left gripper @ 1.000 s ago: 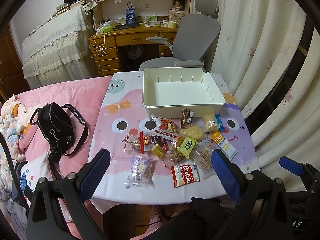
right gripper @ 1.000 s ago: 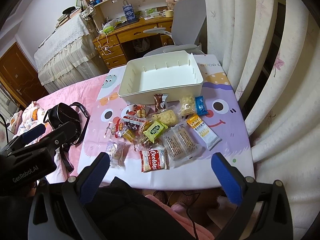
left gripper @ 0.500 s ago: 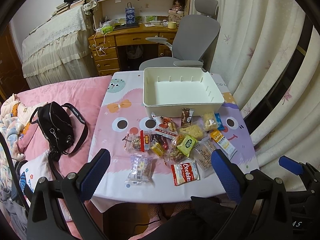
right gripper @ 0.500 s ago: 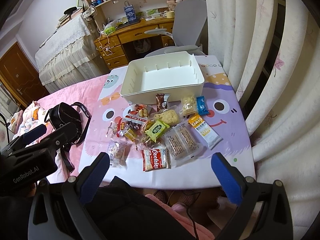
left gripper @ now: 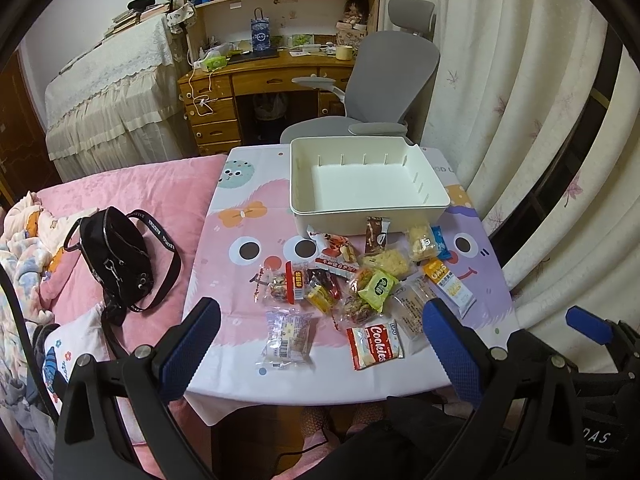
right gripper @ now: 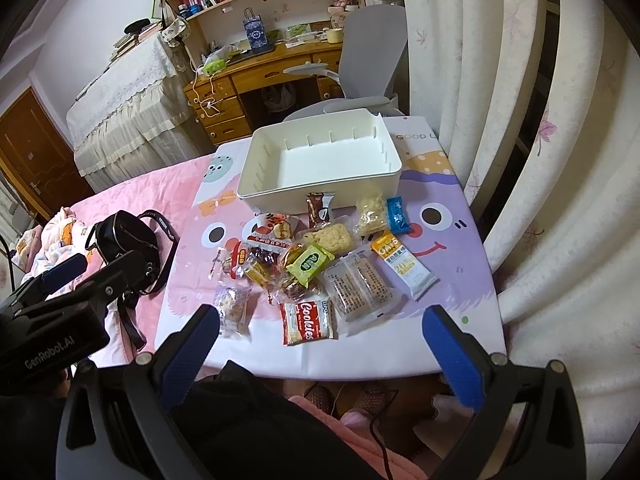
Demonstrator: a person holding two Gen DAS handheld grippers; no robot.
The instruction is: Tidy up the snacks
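white bin (left gripper: 366, 216) hides a chocolate packet's (left gripper: 376, 232) top; both grippers (left gripper: 320, 332) (right gripper: 320, 334) gape, holding nothing.

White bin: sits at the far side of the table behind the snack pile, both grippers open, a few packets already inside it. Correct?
Not quite. The white bin holds nothing yet; both wrist views show its bare floor. All the packets, such as the Cookies pack, lie on the table in front of it. The rest stands: left gripper and right gripper are open.
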